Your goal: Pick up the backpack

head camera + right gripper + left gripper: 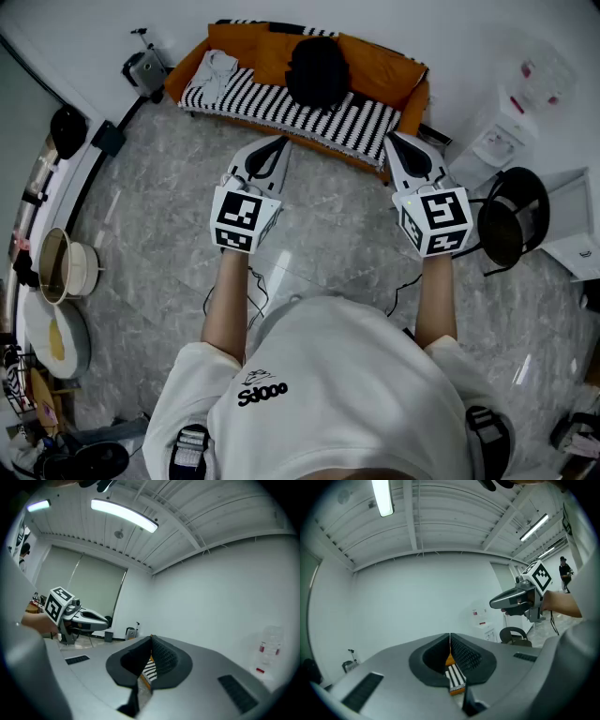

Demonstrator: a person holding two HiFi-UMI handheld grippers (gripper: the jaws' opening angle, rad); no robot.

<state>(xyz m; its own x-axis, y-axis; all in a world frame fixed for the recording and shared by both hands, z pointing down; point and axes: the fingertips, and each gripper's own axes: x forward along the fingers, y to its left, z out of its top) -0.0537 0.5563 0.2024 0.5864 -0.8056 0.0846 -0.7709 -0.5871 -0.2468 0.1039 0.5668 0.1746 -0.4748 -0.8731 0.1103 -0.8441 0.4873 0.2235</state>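
A black backpack [317, 70] stands on an orange sofa [384, 66] covered by a black-and-white striped cloth [356, 119], at the top of the head view. My left gripper [278, 142] is held level in front of the sofa's left half, jaws shut and empty. To the right, my right gripper [392, 141] points at the sofa's right end, also shut with nothing in it. Both tips stay short of the sofa, apart from the backpack. In the left gripper view the shut jaws [450, 641] hide all but a strip of striped cloth [454, 679]. The right gripper [150, 644] view shows the same.
A white garment [214, 73] lies on the sofa's left end. A black stool [511, 220] and a white water dispenser [511, 122] stand at the right. A small device [145, 68] sits left of the sofa. Round tables with dishes [58, 267] line the left edge.
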